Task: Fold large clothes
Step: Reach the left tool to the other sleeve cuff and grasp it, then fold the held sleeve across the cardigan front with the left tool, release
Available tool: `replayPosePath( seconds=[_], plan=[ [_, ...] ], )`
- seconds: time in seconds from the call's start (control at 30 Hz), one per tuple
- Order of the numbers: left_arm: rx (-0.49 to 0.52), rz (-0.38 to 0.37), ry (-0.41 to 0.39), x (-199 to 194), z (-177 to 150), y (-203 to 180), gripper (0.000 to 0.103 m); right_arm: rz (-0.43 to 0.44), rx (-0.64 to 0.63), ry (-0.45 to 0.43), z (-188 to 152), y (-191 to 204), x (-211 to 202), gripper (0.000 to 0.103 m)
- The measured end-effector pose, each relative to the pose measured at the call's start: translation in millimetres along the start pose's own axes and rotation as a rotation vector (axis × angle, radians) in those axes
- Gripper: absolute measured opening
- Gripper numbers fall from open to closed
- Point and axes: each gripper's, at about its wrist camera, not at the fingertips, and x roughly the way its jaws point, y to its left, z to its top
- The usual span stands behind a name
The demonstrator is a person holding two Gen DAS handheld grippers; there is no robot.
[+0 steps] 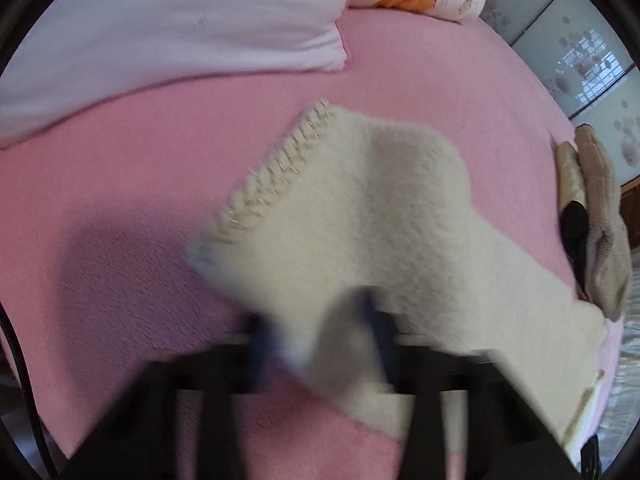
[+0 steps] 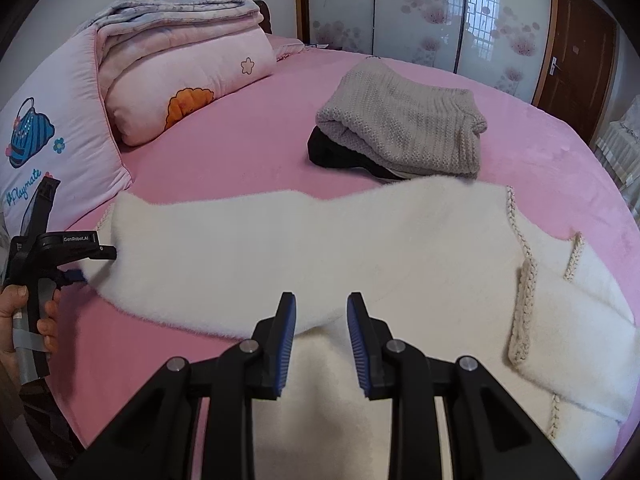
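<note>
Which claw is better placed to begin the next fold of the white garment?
Left. The left claw is closed on the end of the white garment and can likely carry it over. The right claw is open above the near edge, gripping nothing.

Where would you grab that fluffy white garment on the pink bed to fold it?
Probably at an outer edge, not the flat middle. The white garment lies spread on the bed, so only its borders offer a thin layer to pinch. The braided edge looks firmest; come in low from the near side.
</note>
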Motion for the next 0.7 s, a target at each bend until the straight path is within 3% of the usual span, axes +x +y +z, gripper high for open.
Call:
replayPosePath(
  seconds=[0.17,0.3,0.4,0.53,0.7],
  plan=[
    [-0.063,-0.036,-0.102,-30.5,-8.9,-1.5,0.006,-0.011,-0.009,0.015,-11.0,-12.0,-2.2,0.026],
    [0.011,-0.121,-0.217,-86.1,-22.5,-46.9,0.006,-0.018,0.027,0.006,-16.4,-37.0,-14.4,0.026],
    [0.102,-0.231,-0.262,-126.8,-37.7,-90.0,0.006,-0.022,0.083,-0.014,-22.0,-63.5,-29.8,0.026],
    [0.283,-0.389,-0.243,-163.7,-90.0,-172.7,0.006,-0.043,0.161,-0.036,-32.3,-101.7,-48.7,0.026],
    [0.447,-0.517,-0.09,-150.1,-166.3,-258.2,0.006,-0.087,0.258,-0.045,-52.9,-152.9,-66.3,0.026]
  ],
)
